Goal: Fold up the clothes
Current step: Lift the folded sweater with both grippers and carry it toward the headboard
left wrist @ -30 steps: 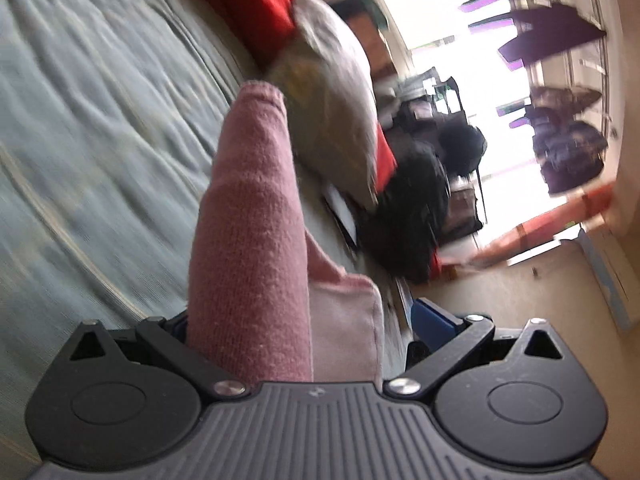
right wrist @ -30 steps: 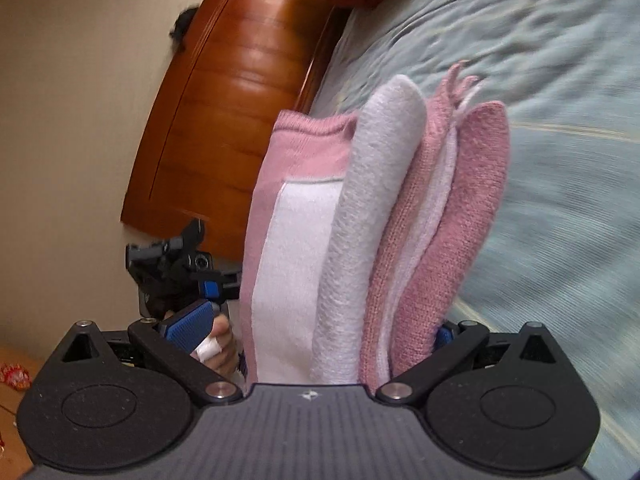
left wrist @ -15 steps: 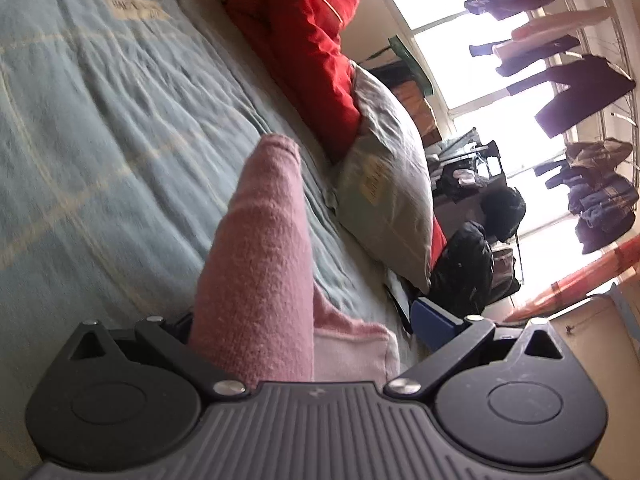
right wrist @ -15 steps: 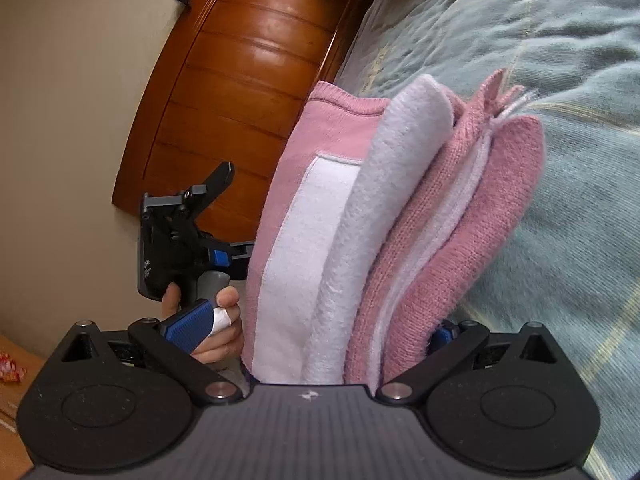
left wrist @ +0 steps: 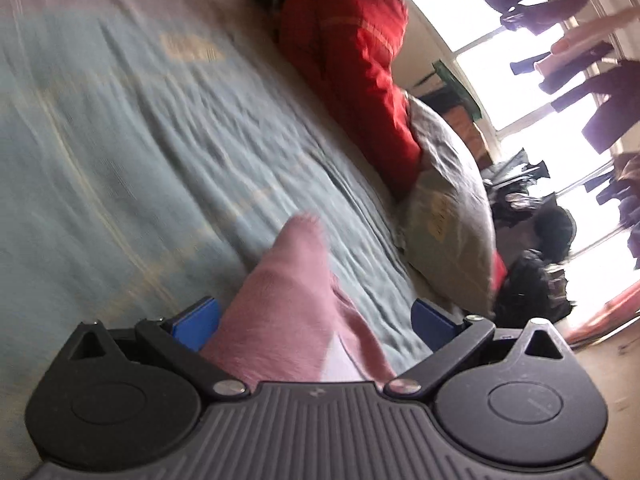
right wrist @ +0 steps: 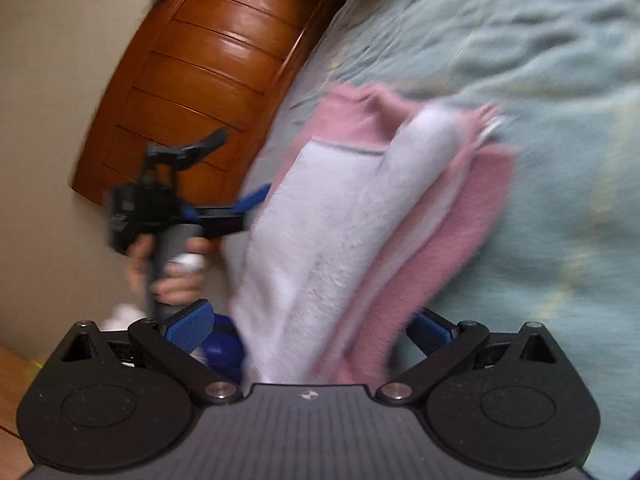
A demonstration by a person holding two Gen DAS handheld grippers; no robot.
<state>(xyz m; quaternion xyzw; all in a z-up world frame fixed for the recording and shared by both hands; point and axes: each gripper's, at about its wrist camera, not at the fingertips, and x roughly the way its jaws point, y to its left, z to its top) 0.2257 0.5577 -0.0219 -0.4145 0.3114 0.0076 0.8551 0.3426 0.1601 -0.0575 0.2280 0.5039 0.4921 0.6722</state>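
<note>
The folded pink garment [right wrist: 360,216], its white fleece lining outward, sits on the pale blue bedspread [right wrist: 540,60] near the wooden headboard [right wrist: 208,64]. The right gripper [right wrist: 312,328] has its blue pads spread wide, the bundle lying loose between them. The left gripper [left wrist: 316,320] is likewise spread apart around a pink fold, touching only one pad. Beyond the garment, a red quilt [left wrist: 356,64] and grey pillow [left wrist: 452,208] lie along the bed's far edge.
</note>
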